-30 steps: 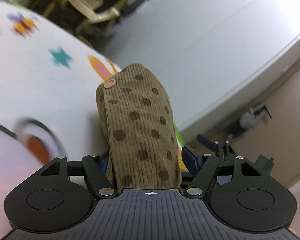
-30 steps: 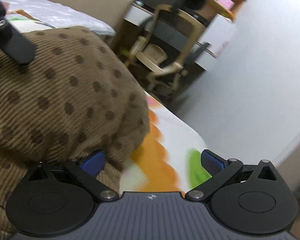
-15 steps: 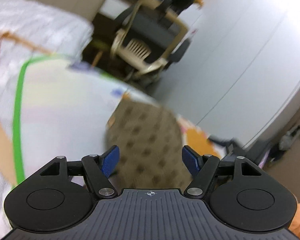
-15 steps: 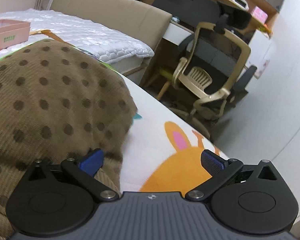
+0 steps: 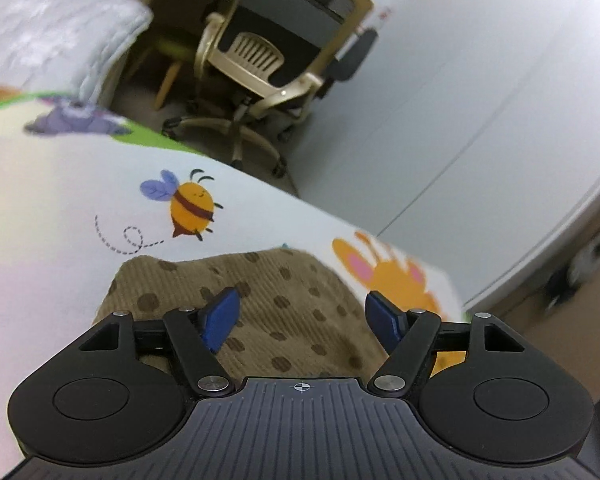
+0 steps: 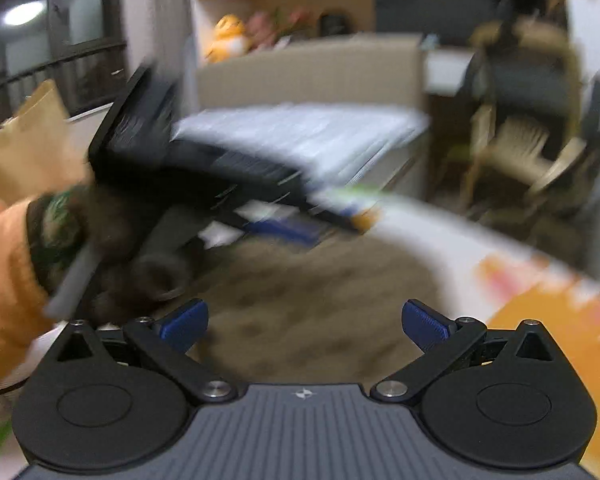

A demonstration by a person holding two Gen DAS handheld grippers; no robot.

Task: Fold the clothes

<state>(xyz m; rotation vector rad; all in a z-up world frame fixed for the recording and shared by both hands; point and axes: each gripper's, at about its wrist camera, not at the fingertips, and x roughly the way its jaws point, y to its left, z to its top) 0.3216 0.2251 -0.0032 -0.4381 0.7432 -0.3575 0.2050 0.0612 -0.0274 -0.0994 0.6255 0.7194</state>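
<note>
A brown corduroy garment with dark dots (image 5: pixel 284 300) lies in a folded heap on the cartoon-print sheet (image 5: pixel 80 200). My left gripper (image 5: pixel 302 316) is open and empty, just above the garment's near part. My right gripper (image 6: pixel 304 320) is open and empty, above the same garment (image 6: pixel 312 280), which is blurred by motion in the right wrist view. The left gripper's body (image 6: pixel 188 160) and the gloved hand holding it show at the upper left of the right wrist view.
The sheet has a bee print (image 5: pixel 190 202) and an orange bunny print (image 5: pixel 396 276). An office chair (image 5: pixel 276 64) stands beyond the bed edge. A white quilt (image 5: pixel 40 36) lies at the far left. A white wall panel (image 5: pixel 480 100) is at right.
My left gripper let go of the garment and pulled back; the garment now lies flat on the sheet. My right gripper swung left fast and has backed off the cloth.
</note>
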